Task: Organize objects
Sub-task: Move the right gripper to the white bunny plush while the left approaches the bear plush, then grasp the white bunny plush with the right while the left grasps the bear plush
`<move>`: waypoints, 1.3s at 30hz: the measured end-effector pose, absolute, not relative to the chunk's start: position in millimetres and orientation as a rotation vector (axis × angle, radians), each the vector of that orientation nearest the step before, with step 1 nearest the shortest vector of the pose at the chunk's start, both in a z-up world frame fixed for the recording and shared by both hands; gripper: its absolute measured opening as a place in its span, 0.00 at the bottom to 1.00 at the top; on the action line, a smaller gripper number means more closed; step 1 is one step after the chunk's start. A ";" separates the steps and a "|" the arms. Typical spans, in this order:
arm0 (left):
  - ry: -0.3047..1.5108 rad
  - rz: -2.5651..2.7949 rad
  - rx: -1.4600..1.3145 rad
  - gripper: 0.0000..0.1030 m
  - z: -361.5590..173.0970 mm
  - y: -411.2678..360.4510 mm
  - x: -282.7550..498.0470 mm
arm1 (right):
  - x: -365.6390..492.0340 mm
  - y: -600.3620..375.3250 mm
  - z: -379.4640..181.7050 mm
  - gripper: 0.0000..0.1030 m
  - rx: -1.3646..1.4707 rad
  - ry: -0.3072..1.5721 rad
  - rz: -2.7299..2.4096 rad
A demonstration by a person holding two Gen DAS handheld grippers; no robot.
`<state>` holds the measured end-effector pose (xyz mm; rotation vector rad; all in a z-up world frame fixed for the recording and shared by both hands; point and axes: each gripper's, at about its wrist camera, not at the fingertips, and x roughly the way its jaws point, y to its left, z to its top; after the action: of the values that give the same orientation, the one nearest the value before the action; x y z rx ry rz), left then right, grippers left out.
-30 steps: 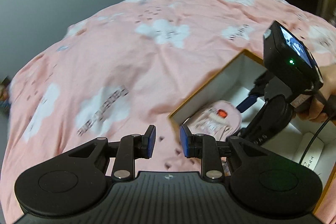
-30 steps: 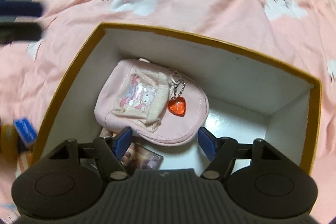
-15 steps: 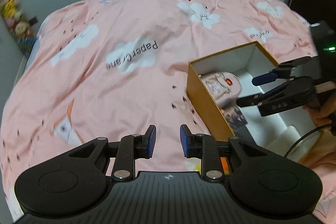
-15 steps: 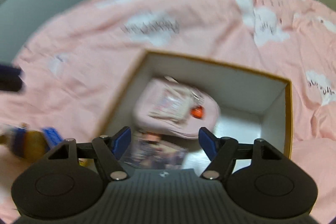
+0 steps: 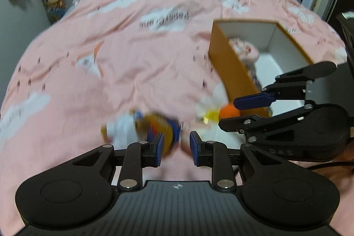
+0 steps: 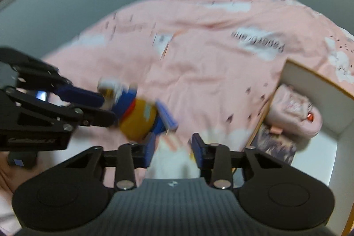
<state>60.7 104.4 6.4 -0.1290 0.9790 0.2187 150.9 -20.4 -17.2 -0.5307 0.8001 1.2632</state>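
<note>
Right-wrist view first: the right gripper (image 6: 172,150) is closing its blue pads (image 6: 150,147) with nothing pressed between them; a blurred white soft toy (image 6: 174,160) lies on the bedspread just under the gap, probably the next thing to be picked. Left-wrist view shows the left gripper (image 5: 176,148) with its jaws narrowly parted and empty, poised just short of a yellow-and-blue plush figure (image 5: 154,125) on the pink cloud-print bedspread (image 5: 132,63), likely lined up for a pinch. Beyond, beside an orange-and-yellow piece (image 5: 229,111), the orange cardboard box (image 5: 230,68) stands open, a pink pouch (image 6: 292,112) already inside against its far wall, leaving the near floor free.
</note>
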 end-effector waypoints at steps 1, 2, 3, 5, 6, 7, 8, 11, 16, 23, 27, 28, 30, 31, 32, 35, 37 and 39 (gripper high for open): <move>0.989 0.219 -0.146 0.29 0.6 104.4 56.6 | 145.4 -17.6 -22.8 0.35 -0.554 0.813 1.259; 1.002 0.219 -0.179 0.29 -7.5 105.4 51.0 | 140.6 -15.5 -27.9 0.35 -0.570 0.829 1.254; 1.012 0.225 -0.209 0.29 -13.5 106.2 47.3 | 135.9 -12.7 -33.6 0.35 -0.591 0.844 1.251; 1.014 0.242 -0.227 0.29 -24.0 104.8 41.6 | 123.7 -9.7 -42.5 0.35 -0.649 0.846 1.241; 1.009 0.255 -0.213 0.29 -26.6 102.3 40.3 | 119.6 -6.5 -49.0 0.35 -0.675 0.843 1.242; 1.005 0.269 -0.194 0.29 -29.3 98.9 39.6 | 115.0 -3.9 -54.9 0.35 -0.703 0.838 1.241; 1.006 0.277 -0.176 0.29 -31.4 95.2 39.6 | 110.2 -3.0 -59.3 0.35 -0.729 0.832 1.234; 1.023 0.296 -0.103 0.29 -41.6 82.8 41.3 | 102.4 -0.8 -70.4 0.37 -0.797 0.811 1.199; 1.017 0.292 -0.142 0.29 -47.0 89.4 36.9 | 100.0 4.6 -79.9 0.52 -0.840 0.802 1.193; 0.984 0.277 -0.183 0.29 -46.6 95.4 30.3 | 97.5 15.6 -89.0 0.61 -0.916 0.710 1.132; 0.969 0.263 -0.203 0.29 -46.3 98.7 28.1 | 96.2 23.9 -99.2 0.66 -0.982 0.660 1.092; 0.967 0.261 -0.205 0.29 -46.2 99.1 28.4 | 96.2 25.7 -101.5 0.66 -0.994 0.648 1.081; 0.964 0.256 -0.210 0.29 -46.4 100.0 27.9 | 97.0 29.7 -106.3 0.69 -1.012 0.639 1.070; 0.962 0.255 -0.212 0.29 -46.4 100.6 28.1 | 97.9 31.7 -108.8 0.69 -1.018 0.636 1.065; 0.960 0.253 -0.215 0.29 -46.3 100.9 28.0 | 99.0 33.5 -111.0 0.70 -1.024 0.635 1.060; 0.954 0.247 -0.220 0.29 -45.7 101.8 27.9 | 106.3 35.9 -111.4 0.68 -0.992 0.656 1.061; 0.945 0.239 -0.224 0.29 -43.4 102.9 27.7 | 111.4 34.0 -106.9 0.66 -0.953 0.679 1.069; 0.930 0.228 -0.242 0.29 -38.3 105.7 26.6 | 118.1 29.8 -96.4 0.63 -0.885 0.718 1.090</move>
<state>26.6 105.7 -38.3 -0.2419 0.9296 0.2281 118.1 29.8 -96.4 -0.8853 0.7184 1.0902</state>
